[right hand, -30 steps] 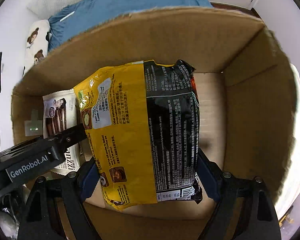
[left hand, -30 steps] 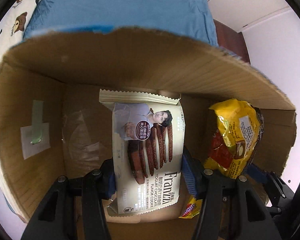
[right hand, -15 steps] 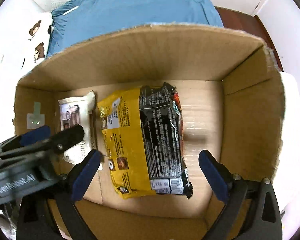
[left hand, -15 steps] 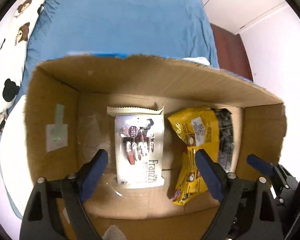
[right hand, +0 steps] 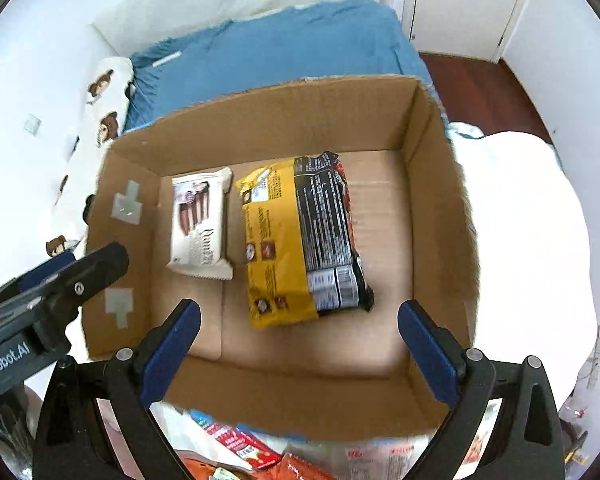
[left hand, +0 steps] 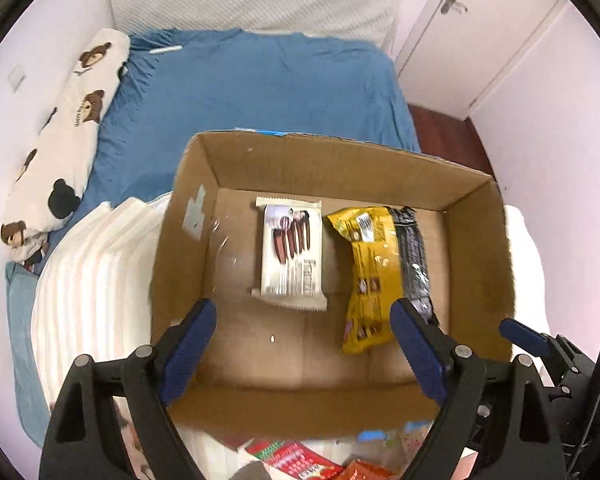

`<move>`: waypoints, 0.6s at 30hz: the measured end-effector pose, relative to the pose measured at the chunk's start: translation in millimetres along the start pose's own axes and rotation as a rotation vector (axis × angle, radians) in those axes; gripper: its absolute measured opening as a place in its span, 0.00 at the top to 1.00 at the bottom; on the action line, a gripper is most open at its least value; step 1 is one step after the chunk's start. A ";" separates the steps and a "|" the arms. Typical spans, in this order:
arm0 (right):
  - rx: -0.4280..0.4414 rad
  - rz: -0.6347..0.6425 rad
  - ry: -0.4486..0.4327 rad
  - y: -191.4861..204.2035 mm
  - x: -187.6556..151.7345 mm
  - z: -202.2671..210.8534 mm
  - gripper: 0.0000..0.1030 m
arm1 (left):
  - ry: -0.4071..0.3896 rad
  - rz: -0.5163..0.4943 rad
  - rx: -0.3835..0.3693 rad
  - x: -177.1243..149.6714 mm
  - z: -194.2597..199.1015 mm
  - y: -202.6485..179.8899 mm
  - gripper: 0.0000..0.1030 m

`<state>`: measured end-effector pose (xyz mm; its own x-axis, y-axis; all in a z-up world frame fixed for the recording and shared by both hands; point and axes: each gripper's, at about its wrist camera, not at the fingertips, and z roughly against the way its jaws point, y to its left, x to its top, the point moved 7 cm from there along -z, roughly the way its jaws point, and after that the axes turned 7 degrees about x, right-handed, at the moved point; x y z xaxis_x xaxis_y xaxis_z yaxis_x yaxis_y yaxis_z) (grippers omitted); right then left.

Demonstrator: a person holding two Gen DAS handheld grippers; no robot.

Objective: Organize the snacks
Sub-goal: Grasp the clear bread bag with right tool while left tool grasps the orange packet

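Note:
An open cardboard box (left hand: 480, 248) (right hand: 440, 208) stands on the bed. On its floor lie a cream Franzzi cookie pack (left hand: 292, 256) (right hand: 200, 224) and, right of it, a yellow and black snack bag (left hand: 380, 272) (right hand: 300, 240). My left gripper (left hand: 302, 348) is open and empty above the box's near wall. My right gripper (right hand: 298, 348) is open and empty, also above the near side. Several more red and orange snack packs (left hand: 300, 460) (right hand: 240, 444) lie in front of the box.
The box sits on a blue bedsheet (left hand: 260, 88) with a bear-print pillow (left hand: 60, 136) at the left and a white folded blanket (left hand: 88, 288) beside it. A white duvet (right hand: 532, 240) lies right of the box. A door (left hand: 480, 28) and wooden floor are at the far right.
Both grippers let go of their packs, opened wide and pulled back up out of the box. The cookie pack and the yellow bag now lie on the box floor.

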<state>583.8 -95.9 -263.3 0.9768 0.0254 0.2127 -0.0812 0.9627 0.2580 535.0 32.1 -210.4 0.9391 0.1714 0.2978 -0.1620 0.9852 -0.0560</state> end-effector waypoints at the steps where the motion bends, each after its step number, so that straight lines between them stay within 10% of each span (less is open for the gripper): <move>1: 0.004 0.004 -0.021 2.2 -7.2 9.4 0.02 | -0.017 0.002 0.003 -7.0 9.0 -0.8 0.14; 10: 0.072 -0.019 -0.085 2.1 -80.2 65.2 0.02 | -0.060 0.102 -0.035 -82.6 61.1 9.1 0.14; 18: -0.003 -0.041 0.033 -52.0 -165.4 37.7 0.02 | 0.005 0.023 0.055 -185.4 33.5 -2.6 0.14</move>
<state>418.9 -160.4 -276.3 0.9854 -0.0051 0.1704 -0.0406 0.9638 0.2633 351.1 -2.1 -233.5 0.9363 0.1944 0.2925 -0.2003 0.9797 -0.0101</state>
